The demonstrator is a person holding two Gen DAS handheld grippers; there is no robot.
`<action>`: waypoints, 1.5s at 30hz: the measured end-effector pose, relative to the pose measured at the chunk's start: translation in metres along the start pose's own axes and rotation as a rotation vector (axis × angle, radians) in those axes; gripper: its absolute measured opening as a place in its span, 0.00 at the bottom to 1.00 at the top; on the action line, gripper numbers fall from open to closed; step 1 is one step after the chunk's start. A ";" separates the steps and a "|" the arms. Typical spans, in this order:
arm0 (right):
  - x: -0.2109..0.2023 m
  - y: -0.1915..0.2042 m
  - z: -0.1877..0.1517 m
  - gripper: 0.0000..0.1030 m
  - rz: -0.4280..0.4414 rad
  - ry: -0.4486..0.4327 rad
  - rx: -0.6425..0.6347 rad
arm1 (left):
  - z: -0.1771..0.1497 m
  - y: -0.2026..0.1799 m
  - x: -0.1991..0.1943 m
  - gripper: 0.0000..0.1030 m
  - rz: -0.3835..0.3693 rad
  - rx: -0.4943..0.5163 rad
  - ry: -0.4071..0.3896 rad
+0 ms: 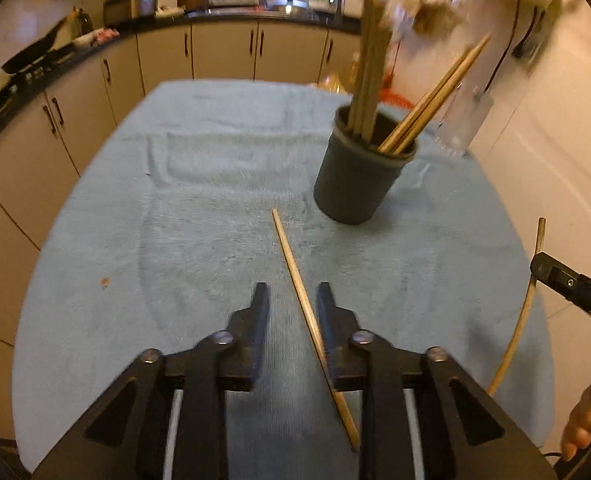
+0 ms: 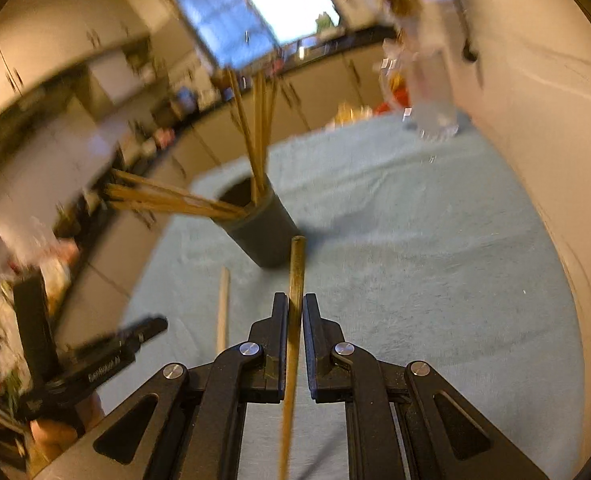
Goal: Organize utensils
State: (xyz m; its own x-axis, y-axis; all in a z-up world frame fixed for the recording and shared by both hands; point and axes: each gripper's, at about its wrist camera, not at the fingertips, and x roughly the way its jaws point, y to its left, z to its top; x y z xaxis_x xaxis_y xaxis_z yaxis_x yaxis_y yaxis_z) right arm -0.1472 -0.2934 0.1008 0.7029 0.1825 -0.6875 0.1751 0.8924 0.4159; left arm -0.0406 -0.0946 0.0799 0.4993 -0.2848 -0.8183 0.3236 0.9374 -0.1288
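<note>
A dark grey cup (image 1: 355, 176) stands on the teal cloth (image 1: 175, 220) with several wooden chopsticks leaning out of it. One loose chopstick (image 1: 295, 280) lies on the cloth, running between the jaws of my left gripper (image 1: 292, 292). The jaws stand apart and the stick rests close along the right finger (image 1: 325, 308) without being pinched. My right gripper (image 2: 295, 300) is shut on another chopstick (image 2: 297, 272), whose tip points toward the cup (image 2: 263, 236). It also shows at the left wrist view's right edge, right gripper (image 1: 547, 266).
The cloth covers a table whose right side meets a pale wall (image 1: 555, 184). A clear plastic item (image 1: 463, 120) hangs beyond the cup. Kitchen cabinets (image 1: 223, 52) and a cluttered counter curve round the far and left sides. A hand (image 1: 583, 420) shows at the lower right.
</note>
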 end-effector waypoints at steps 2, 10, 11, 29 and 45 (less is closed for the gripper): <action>0.032 -0.002 0.010 0.08 -0.071 0.086 -0.051 | 0.008 -0.001 0.024 0.35 0.008 0.000 0.033; 0.107 -0.018 0.004 0.08 -0.134 0.265 -0.056 | 0.020 -0.007 0.083 0.35 0.072 0.036 0.122; 0.112 -0.018 0.001 0.08 -0.125 0.274 -0.055 | 0.020 -0.009 0.084 0.31 0.079 0.051 0.113; 0.136 -0.007 0.010 0.12 -0.193 0.308 -0.159 | 0.029 0.005 0.087 0.13 0.014 0.026 0.202; 0.108 0.016 0.012 0.07 -0.146 0.188 -0.215 | 0.025 0.001 0.048 0.05 -0.009 0.000 0.031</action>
State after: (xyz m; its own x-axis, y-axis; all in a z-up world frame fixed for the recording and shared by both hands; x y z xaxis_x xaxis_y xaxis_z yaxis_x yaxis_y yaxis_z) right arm -0.0601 -0.2643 0.0406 0.5376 0.1009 -0.8371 0.1015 0.9778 0.1831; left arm 0.0036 -0.1119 0.0543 0.4715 -0.2867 -0.8339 0.3276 0.9349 -0.1361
